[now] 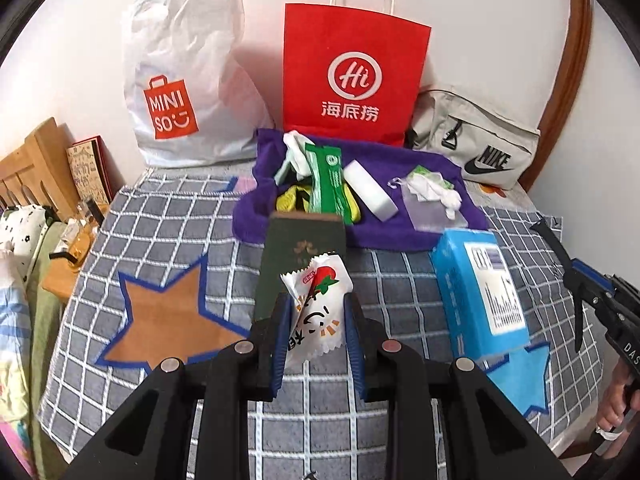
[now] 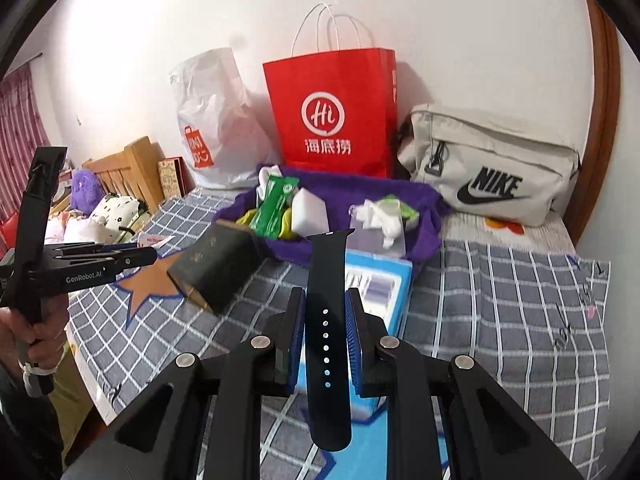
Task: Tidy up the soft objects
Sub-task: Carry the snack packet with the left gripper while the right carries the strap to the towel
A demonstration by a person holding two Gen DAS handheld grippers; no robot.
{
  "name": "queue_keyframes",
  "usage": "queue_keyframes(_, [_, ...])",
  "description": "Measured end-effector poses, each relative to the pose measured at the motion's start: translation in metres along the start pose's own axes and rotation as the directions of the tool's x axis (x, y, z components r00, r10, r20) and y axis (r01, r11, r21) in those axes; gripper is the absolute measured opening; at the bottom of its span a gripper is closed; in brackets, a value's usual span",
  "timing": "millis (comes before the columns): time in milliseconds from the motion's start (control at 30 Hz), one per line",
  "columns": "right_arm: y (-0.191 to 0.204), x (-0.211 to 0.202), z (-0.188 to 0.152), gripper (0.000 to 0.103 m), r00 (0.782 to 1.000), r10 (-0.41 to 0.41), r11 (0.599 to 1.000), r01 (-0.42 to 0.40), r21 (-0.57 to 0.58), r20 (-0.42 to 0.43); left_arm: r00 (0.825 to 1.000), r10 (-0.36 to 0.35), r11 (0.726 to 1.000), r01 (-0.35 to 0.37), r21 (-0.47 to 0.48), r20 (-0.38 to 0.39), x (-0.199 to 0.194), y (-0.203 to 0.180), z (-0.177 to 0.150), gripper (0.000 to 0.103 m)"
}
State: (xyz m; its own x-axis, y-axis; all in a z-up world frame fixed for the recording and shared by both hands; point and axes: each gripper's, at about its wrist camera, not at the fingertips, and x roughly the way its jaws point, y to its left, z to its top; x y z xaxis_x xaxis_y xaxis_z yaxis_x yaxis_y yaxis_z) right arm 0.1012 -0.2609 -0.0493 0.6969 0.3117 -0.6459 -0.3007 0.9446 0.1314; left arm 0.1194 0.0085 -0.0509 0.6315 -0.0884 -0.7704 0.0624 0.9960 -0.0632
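Observation:
My left gripper is shut on a white snack packet with a red print, held above the checked blanket. My right gripper is shut on a black watch strap that stands upright between the blue pads. Ahead lies a purple towel bearing a green sachet, a white sponge block, yellow-black items and crumpled white wrappers. A dark green box and a blue box rest on the blanket near the towel. In the right wrist view the left gripper shows at the left, hand-held.
Against the wall stand a white MINISO bag, a red paper bag and a beige Nike pouch. A wooden headboard, a book and bedding crowd the left side. The checked blanket has star patches.

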Motion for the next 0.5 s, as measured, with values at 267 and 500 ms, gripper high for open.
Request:
queue_keyframes(267, [-0.006,0.018,0.031,0.020,1.000,0.002,1.000,-0.002,0.000,0.020,1.000,0.008,1.000,-0.007,-0.012,0.014,0.012,0.004,0.031,0.025])
queue_keyframes(500, [-0.013,0.028,0.053,0.020,0.999,0.001,1.000,-0.001,-0.004,0.032,1.000,0.007,1.000,-0.007,-0.016,0.023,0.024,0.007,0.055,0.025])
